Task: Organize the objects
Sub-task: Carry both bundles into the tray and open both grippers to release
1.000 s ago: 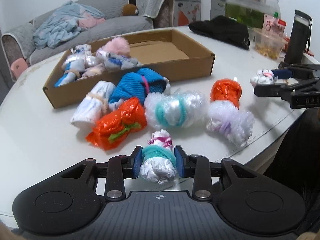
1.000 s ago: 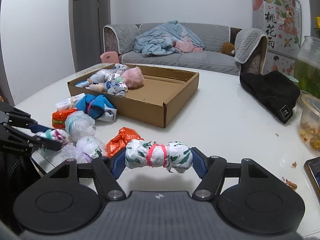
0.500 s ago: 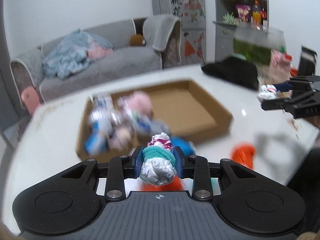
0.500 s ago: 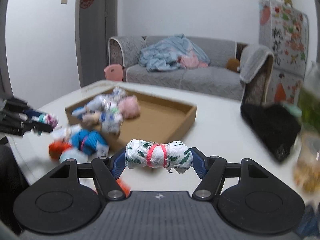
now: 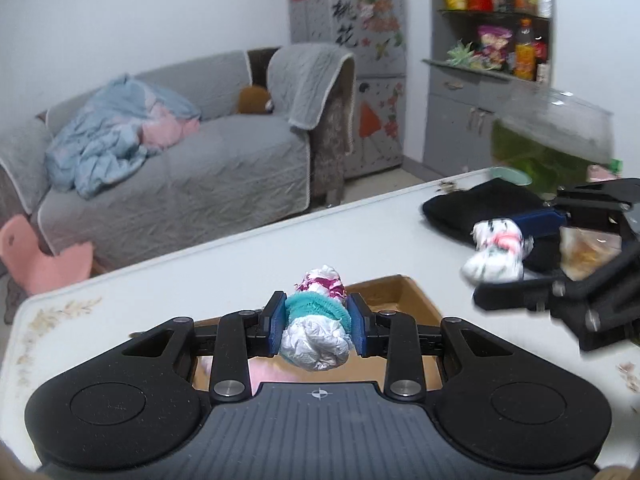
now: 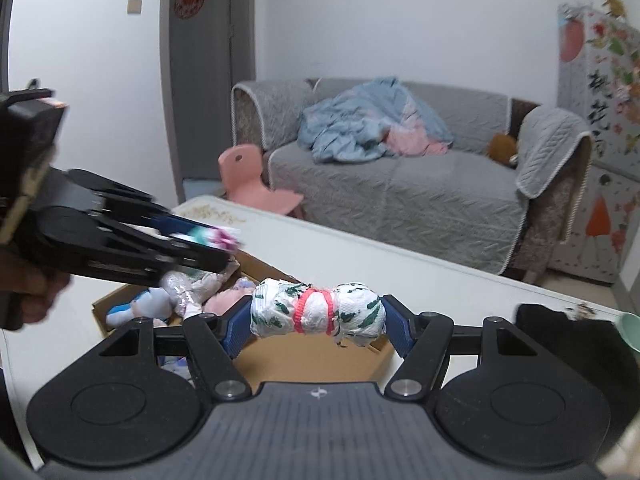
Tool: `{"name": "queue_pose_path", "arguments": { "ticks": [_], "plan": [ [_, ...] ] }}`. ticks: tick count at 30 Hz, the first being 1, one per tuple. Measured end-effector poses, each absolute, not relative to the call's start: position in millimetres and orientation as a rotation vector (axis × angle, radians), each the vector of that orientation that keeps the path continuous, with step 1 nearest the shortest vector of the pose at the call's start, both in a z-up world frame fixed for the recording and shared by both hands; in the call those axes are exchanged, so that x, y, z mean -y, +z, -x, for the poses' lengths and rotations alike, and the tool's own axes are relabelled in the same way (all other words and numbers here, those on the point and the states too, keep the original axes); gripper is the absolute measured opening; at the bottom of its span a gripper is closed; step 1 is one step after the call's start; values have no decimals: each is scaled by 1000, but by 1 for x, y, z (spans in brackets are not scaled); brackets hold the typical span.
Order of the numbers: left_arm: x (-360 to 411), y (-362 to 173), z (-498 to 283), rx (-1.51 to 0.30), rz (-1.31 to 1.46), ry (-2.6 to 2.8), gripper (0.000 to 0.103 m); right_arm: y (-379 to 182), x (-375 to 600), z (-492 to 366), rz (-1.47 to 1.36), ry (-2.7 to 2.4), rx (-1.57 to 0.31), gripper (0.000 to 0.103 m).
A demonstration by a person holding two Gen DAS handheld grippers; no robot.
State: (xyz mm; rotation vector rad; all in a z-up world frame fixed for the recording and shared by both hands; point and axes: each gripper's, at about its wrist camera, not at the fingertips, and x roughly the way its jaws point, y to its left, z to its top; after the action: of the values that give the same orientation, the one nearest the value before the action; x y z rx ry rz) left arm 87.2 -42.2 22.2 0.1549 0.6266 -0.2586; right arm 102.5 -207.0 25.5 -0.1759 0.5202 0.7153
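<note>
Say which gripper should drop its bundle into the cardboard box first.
Left, probably. The left gripper holds its teal-banded bundle right over the cardboard box. The right gripper, gripping the pink-banded bundle, looks nearer the box's edge.

My right gripper (image 6: 318, 314) had the leaf-print bundle (image 6: 318, 314) clamped over the cardboard box (image 6: 280, 356), left gripper (image 6: 218, 246) hovering beside it.

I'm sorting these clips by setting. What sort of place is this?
Most likely a home living room with a dining corner: a grey sofa with a heap of bedding, a cupboard with shelves of food and bottles, and a white table bearing a cardboard box.
</note>
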Motion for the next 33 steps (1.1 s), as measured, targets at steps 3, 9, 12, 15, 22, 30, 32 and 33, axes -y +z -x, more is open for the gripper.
{"name": "queue_pose_path", "arguments": {
  "ticks": [3, 9, 12, 15, 22, 30, 32, 33],
  "plan": [
    [48, 2, -116, -669, -152, -261, 40, 9, 191, -128, 205, 729, -563, 64],
    [41, -34, -146, -733, -177, -267, 40, -23, 174, -160, 237, 750, -633, 64],
    [36, -47, -149, -753, -200, -268, 40, -34, 167, -165, 260, 762, -651, 64],
    [35, -56, -151, -764, -238, -275, 40, -40, 159, -164, 299, 775, -655, 64],
    [29, -74, -158, -802, -258, -276, 40, -54, 146, -166, 377, 795, -680, 64],
    [22, -81, -166, -815, -250, -271, 43, -61, 136, -173, 414, 816, -707, 64],
    [21, -80, -166, -820, -247, -276, 46, -60, 135, -174, 420, 819, -722, 64],
    [22, -80, -165, -819, -252, -275, 48, -60, 135, -174, 426, 820, -729, 64]
  ]
}}
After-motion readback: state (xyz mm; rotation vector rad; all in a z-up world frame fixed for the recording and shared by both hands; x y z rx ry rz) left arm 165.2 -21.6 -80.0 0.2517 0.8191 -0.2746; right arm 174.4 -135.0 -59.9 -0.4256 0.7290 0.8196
